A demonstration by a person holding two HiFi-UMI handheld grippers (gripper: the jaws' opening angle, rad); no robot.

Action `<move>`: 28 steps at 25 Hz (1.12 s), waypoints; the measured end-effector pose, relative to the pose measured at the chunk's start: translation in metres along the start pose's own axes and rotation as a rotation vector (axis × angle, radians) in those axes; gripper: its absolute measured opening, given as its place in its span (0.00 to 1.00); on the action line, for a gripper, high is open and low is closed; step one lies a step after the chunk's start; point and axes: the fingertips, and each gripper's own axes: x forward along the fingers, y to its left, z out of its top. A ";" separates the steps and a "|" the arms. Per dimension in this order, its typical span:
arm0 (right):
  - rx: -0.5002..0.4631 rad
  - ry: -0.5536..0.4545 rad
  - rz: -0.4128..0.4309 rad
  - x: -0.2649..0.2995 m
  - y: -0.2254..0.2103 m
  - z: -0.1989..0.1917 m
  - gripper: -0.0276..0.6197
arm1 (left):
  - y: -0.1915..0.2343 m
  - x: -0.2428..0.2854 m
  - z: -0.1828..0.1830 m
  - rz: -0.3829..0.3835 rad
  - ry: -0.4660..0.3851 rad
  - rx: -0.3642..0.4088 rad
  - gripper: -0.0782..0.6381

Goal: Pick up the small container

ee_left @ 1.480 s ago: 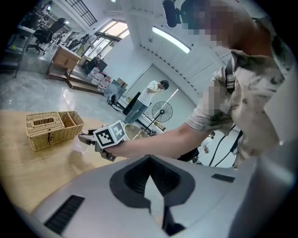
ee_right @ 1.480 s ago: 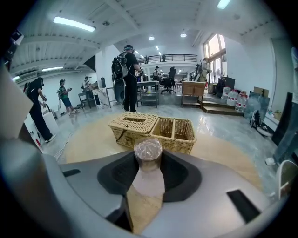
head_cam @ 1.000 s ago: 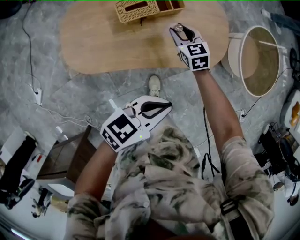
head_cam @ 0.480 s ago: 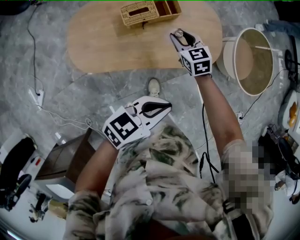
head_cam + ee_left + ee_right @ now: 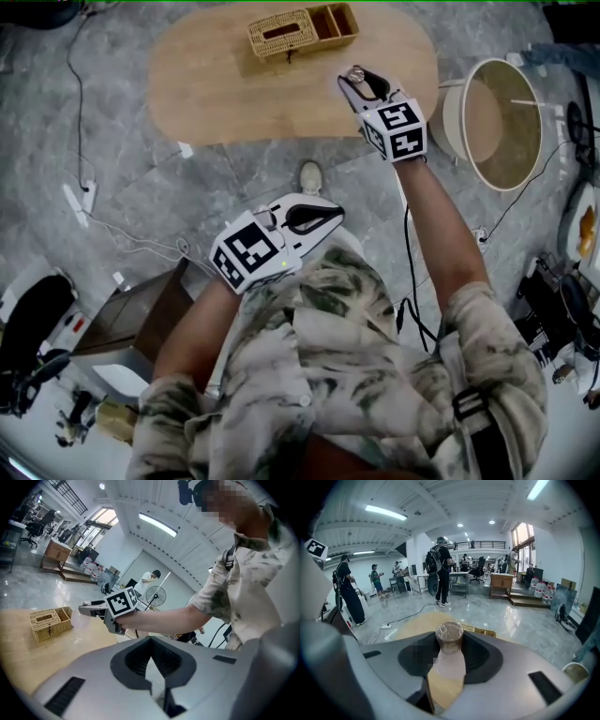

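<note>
Slip risk: your right gripper is clamping the small container by its slick-looking body, above the bench's near-right edge. A jolt or tilt could be dropping it. Left gripper is sitting clenched, empty.

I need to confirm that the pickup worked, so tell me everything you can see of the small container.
The small container is a little jar with a pale, see-through body and a round, brownish top that looks shiny and crinkled. It stands roughly upright, pinched near the jaw tips of the right gripper, which alone touches it. It appears to be lifted off the wooden table below. What is inside cannot be made out.
</note>
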 end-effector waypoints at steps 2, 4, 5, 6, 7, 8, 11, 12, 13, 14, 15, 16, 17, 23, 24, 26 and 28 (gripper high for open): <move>-0.005 0.000 0.010 -0.008 0.004 0.007 0.29 | -0.006 0.000 0.002 0.000 0.000 -0.003 0.14; -0.009 0.002 0.021 -0.016 0.008 0.013 0.29 | -0.011 -0.001 0.004 -0.001 0.004 -0.002 0.14; -0.011 0.001 0.027 -0.020 0.010 0.017 0.29 | -0.013 -0.001 0.004 -0.001 0.007 -0.001 0.14; -0.014 0.000 0.034 -0.023 0.012 0.020 0.29 | -0.014 -0.001 0.005 0.000 0.010 0.000 0.14; -0.017 -0.002 0.040 -0.026 0.014 0.023 0.29 | -0.014 -0.001 0.005 0.001 0.013 0.001 0.14; -0.020 -0.004 0.045 -0.028 0.016 0.027 0.29 | -0.014 -0.001 0.006 0.003 0.015 0.003 0.14; -0.025 -0.009 0.054 -0.036 0.018 0.034 0.29 | -0.015 0.002 0.010 0.008 0.015 0.007 0.14; -0.026 -0.010 0.057 -0.038 0.018 0.037 0.29 | -0.015 0.002 0.012 0.010 0.015 0.008 0.14; -0.028 -0.012 0.059 -0.040 0.019 0.039 0.29 | -0.016 0.002 0.013 0.012 0.015 0.009 0.14; -0.029 -0.013 0.062 -0.042 0.020 0.041 0.29 | -0.017 0.002 0.015 0.015 0.015 0.010 0.14; -0.031 -0.013 0.065 -0.044 0.020 0.043 0.29 | -0.018 0.003 0.016 0.016 0.015 0.011 0.14; -0.034 -0.012 0.068 -0.046 0.021 0.045 0.29 | -0.019 0.003 0.018 0.016 0.013 0.013 0.14; -0.036 -0.012 0.071 -0.047 0.021 0.046 0.29 | -0.019 0.003 0.019 0.016 0.011 0.015 0.14; -0.038 -0.009 0.088 -0.053 0.020 0.051 0.29 | -0.018 0.008 0.025 0.023 0.011 0.017 0.14; -0.039 -0.008 0.090 -0.054 0.020 0.052 0.29 | -0.018 0.009 0.026 0.025 0.011 0.017 0.14; -0.044 -0.007 0.094 -0.056 0.020 0.052 0.29 | -0.018 0.011 0.028 0.028 0.008 0.017 0.14; -0.050 -0.004 0.099 -0.058 0.018 0.051 0.29 | -0.017 0.013 0.030 0.033 0.006 0.018 0.14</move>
